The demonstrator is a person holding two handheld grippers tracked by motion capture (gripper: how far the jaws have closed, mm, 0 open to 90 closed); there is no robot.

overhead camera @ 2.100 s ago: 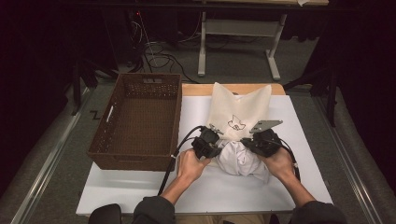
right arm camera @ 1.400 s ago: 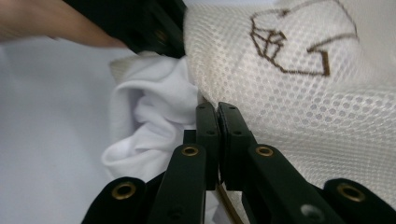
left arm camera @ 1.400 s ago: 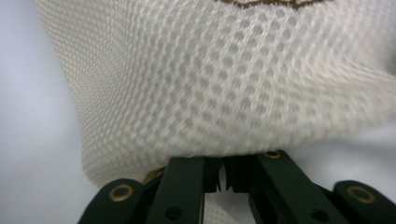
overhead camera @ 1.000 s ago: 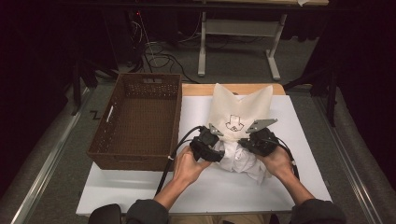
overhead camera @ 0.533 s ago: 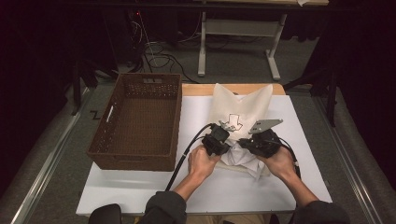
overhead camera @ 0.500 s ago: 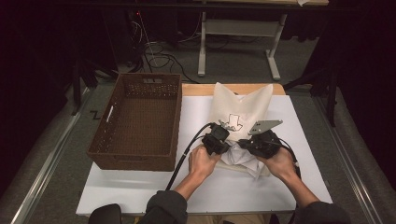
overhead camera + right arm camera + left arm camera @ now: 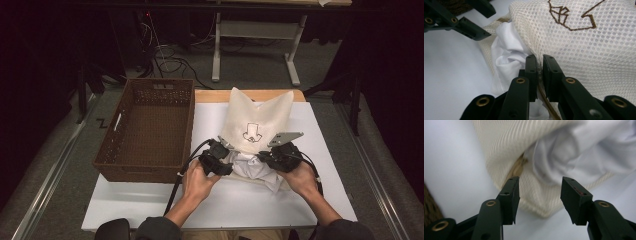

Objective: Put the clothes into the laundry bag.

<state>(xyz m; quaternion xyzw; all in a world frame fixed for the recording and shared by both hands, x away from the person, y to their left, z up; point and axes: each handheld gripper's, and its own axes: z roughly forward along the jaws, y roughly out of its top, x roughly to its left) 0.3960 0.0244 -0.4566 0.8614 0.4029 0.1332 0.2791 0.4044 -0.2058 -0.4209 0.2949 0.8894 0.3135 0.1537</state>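
- A cream mesh bag (image 7: 256,127) lies on the white table (image 7: 150,207) at the centre of the high view, mouth toward the lower edge of the frame, with a white cloth (image 7: 255,167) bunched at the mouth and partly spilling out.
- The right hand-held gripper (image 7: 539,65) is clamped on the bag's upper rim, jaws together on the mesh and its tan edging; in the high view it sits at the lower right of the bag (image 7: 280,155).
- The left hand-held gripper (image 7: 539,192) has its jaws apart, poised just before the lower edge of the bag's opening, gripping nothing; in the high view it is at the bag's lower left (image 7: 216,159).
- A brown wicker basket (image 7: 120,150) stands in the left half of the high view, apart from the bag.
- Handling, as a judgement: both bag and cloth look light, limp and prone to sag, so the mouth would collapse unless held at two points. The stitched rim seems the firmest place to grip; the cloth would best be pinched at a thick fold.
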